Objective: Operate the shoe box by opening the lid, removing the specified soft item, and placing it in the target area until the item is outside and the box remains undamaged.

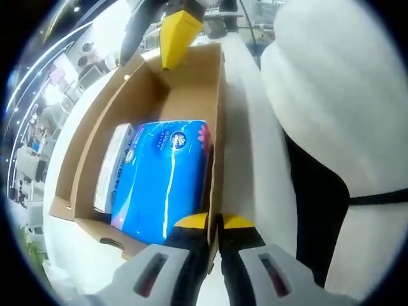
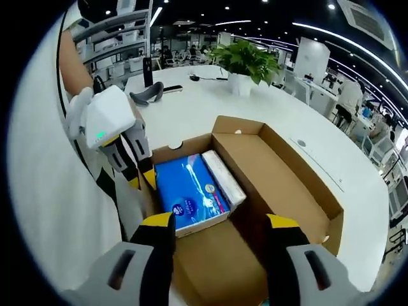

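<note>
Since the shoe box (image 2: 280,185) sits open on the worktop (image 2: 210,102), lid step looks done; blue soft pack (image 2: 189,191) is inside, unremoved. Left tool (image 1: 215,222) pinches box wall; right tool (image 2: 220,224) wide open, empty, above pack.

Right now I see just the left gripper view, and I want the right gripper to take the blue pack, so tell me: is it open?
Observer: Yes. In the right gripper view the right gripper has its jaws wide apart over the shoe box, with the blue pack just ahead of them.
Operator: Is anything on the table past the box, where I might set the pack down?
Observer: A potted plant stands on the white table beyond the box's far end.
Operator: Anything else there?
Observer: A dark object lies left of the plant; I cannot tell what it is.
</note>
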The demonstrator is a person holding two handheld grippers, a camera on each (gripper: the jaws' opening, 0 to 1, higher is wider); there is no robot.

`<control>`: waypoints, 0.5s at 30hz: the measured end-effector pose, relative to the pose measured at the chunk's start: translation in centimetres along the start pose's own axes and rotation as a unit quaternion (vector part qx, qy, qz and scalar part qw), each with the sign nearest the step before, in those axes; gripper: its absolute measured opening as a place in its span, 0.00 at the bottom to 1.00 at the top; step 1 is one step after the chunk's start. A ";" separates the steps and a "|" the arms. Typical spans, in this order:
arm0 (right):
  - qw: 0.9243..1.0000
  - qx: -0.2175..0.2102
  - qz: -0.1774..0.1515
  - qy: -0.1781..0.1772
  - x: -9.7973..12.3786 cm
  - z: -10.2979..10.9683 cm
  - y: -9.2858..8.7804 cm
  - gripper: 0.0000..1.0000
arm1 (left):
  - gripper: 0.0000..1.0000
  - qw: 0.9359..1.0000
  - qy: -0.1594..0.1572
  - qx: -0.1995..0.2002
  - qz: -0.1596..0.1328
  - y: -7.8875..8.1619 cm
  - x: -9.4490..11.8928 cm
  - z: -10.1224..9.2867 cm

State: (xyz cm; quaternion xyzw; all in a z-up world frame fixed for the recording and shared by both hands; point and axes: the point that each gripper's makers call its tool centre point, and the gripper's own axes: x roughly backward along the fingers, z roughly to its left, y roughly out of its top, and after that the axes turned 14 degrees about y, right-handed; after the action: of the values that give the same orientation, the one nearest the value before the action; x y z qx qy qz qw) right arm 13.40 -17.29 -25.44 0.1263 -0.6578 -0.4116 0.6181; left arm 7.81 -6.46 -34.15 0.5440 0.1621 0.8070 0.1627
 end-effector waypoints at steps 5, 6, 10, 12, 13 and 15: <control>1.000 0.001 0.002 0.026 -1.8 0.7 0.1 0.62 | 0.05 1.000 0.000 -0.002 -0.003 0.0 0.0 0.0; 1.000 0.004 0.000 0.027 -2.1 0.8 0.3 0.62 | 0.05 1.000 0.000 -0.001 -0.003 0.0 0.0 0.0; 0.999 0.012 0.000 0.038 -3.0 1.3 0.8 0.61 | 0.05 1.000 -0.001 0.000 -0.003 0.0 0.0 0.0; 0.999 0.013 -0.003 0.043 -3.2 1.6 1.0 0.61 | 0.05 1.000 -0.001 0.001 -0.002 0.0 0.0 0.0; 0.999 0.012 -0.006 0.045 -3.3 1.8 1.1 0.61 | 0.05 1.000 -0.001 0.001 -0.002 0.0 0.0 0.0; 0.999 0.007 -0.008 0.050 -3.5 2.0 1.1 0.61 | 0.05 1.000 0.000 0.005 -0.001 0.0 0.0 0.0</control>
State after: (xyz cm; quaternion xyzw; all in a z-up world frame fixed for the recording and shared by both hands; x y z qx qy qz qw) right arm 12.65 -13.42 -26.93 0.1563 -0.6276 -0.4053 0.6461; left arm 7.82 -6.48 -34.13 0.5446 0.1668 0.8062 0.1604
